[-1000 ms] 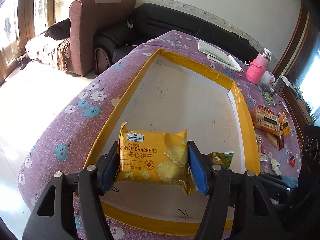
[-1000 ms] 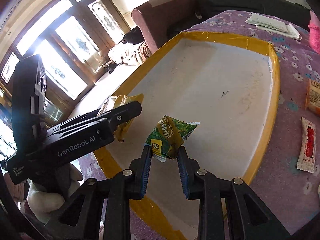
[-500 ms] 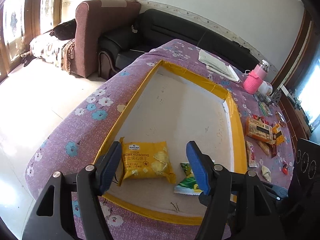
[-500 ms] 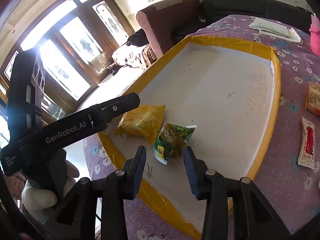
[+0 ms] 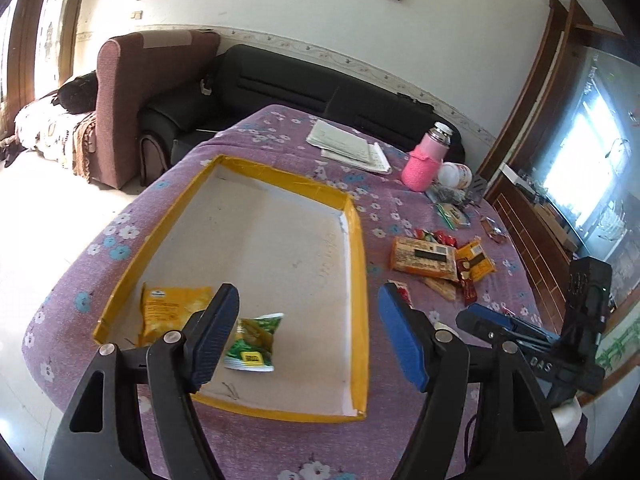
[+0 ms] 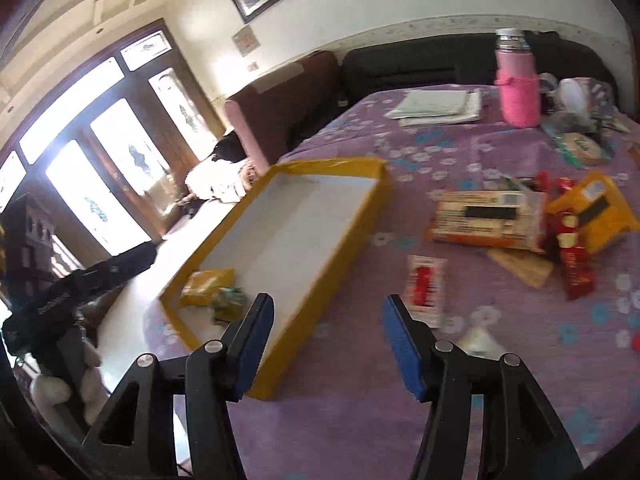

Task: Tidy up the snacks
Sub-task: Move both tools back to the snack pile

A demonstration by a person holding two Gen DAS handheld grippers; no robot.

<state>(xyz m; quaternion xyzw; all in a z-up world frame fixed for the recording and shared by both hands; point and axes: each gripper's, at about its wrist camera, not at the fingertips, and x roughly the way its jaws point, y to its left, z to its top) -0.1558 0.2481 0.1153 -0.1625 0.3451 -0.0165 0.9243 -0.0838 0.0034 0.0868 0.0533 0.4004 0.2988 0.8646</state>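
A yellow-rimmed white tray (image 5: 356, 240) (image 6: 352, 220) lies on the purple flowered table. In its near left corner lie a yellow cracker pack (image 5: 168, 308) (image 6: 204, 280) and a green pea snack pack (image 5: 254, 344) (image 6: 230, 300). My left gripper (image 5: 308, 336) is open and empty, raised above the tray's near end. My right gripper (image 6: 328, 344) is open and empty, above the cloth just right of the tray. Loose snacks lie right of the tray: an orange pack (image 5: 424, 258) (image 6: 484, 220), a yellow pack (image 5: 476, 262) (image 6: 592, 204), a red-and-white sachet (image 6: 424, 288).
A pink bottle (image 5: 426, 160) (image 6: 516, 84), a stack of papers (image 5: 348, 148) (image 6: 436, 106) and small clutter stand at the table's far side. A black sofa (image 5: 280, 84) and a brown armchair (image 5: 136, 88) are beyond. The table edge drops off at left.
Both grippers opened and let go of their packs in the tray's near left corner, then drew back and up. The right gripper swung right, toward the loose snacks.
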